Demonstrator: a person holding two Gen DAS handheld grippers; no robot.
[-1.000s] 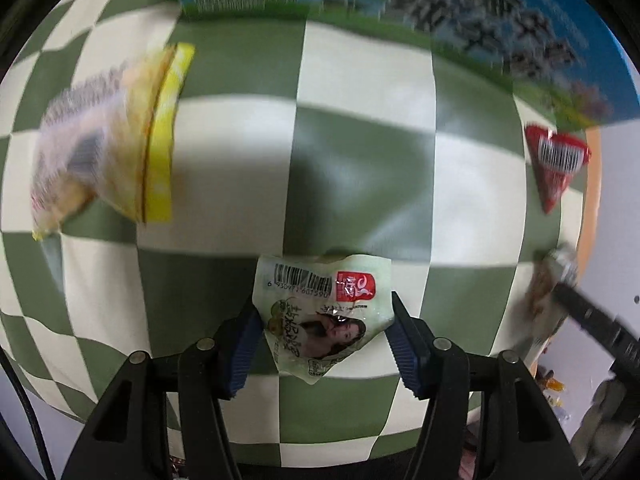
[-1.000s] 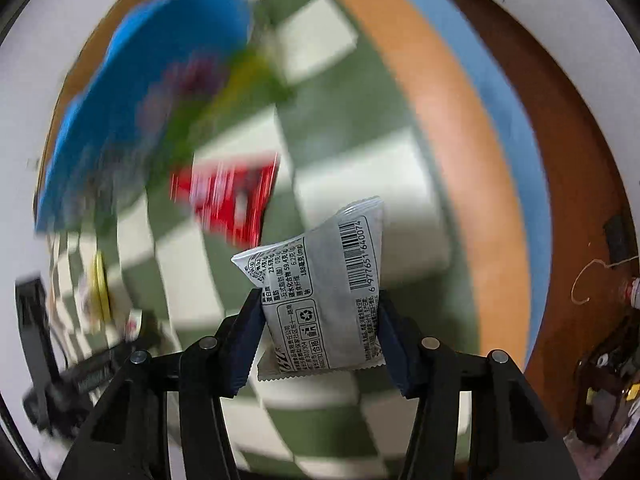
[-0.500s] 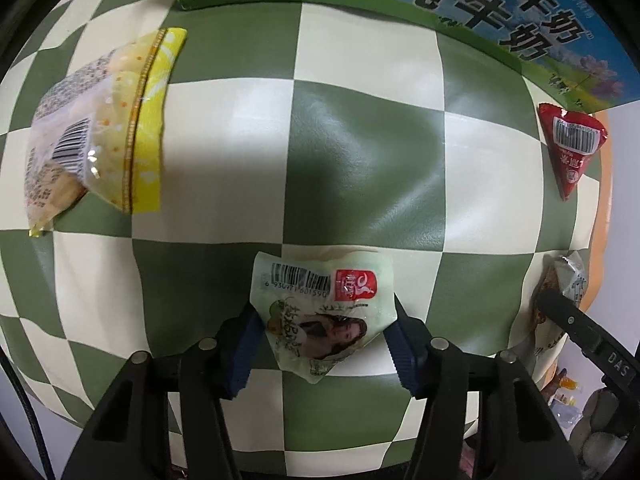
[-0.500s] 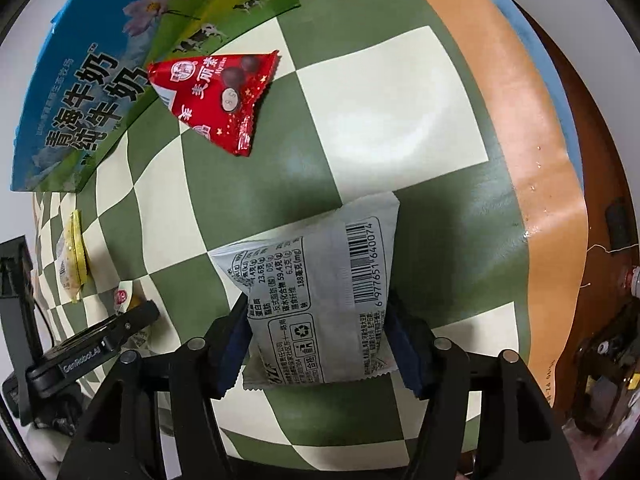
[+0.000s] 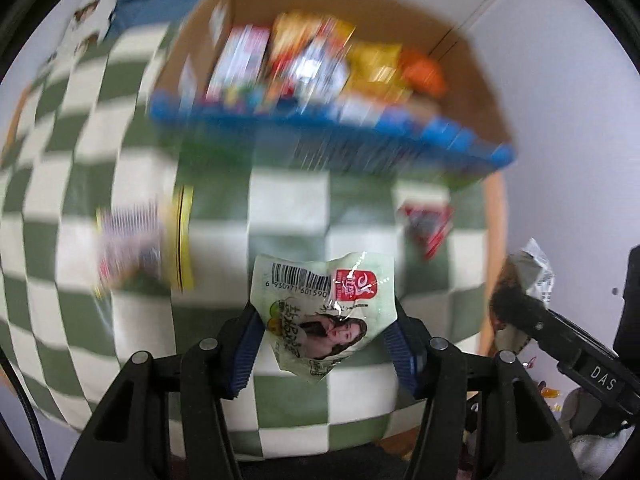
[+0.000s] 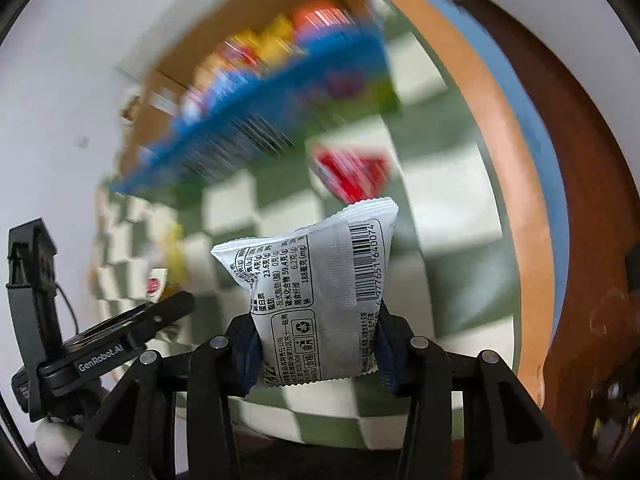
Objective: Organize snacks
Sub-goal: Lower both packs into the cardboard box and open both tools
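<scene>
- Your left gripper point(image 5: 324, 344) has its jaws pinching a pale green snack packet point(image 5: 326, 312), held above the checkered desk point(image 5: 288, 208), on the near side of the cardboard box point(image 5: 328, 60).
- Your right gripper point(image 6: 318, 344) has its jaws clamped on a grey-white snack bag point(image 6: 320, 296), also short of the box.
- A red packet point(image 6: 352, 172) and a yellow packet point(image 5: 182, 236) lie on the desk in front of the box, which holds blurred snacks.

Your left packet point(image 5: 324, 312) is pale green with a red logo and black barcode; your right packet point(image 6: 320, 300) is silver-grey with black print. The cloth point(image 5: 288, 208) is green-and-cream checked. The box point(image 5: 460, 64) is brown inside, blue-edged. One pouch point(image 6: 352, 172) is red, another point(image 5: 182, 236) yellow-trimmed.
</scene>
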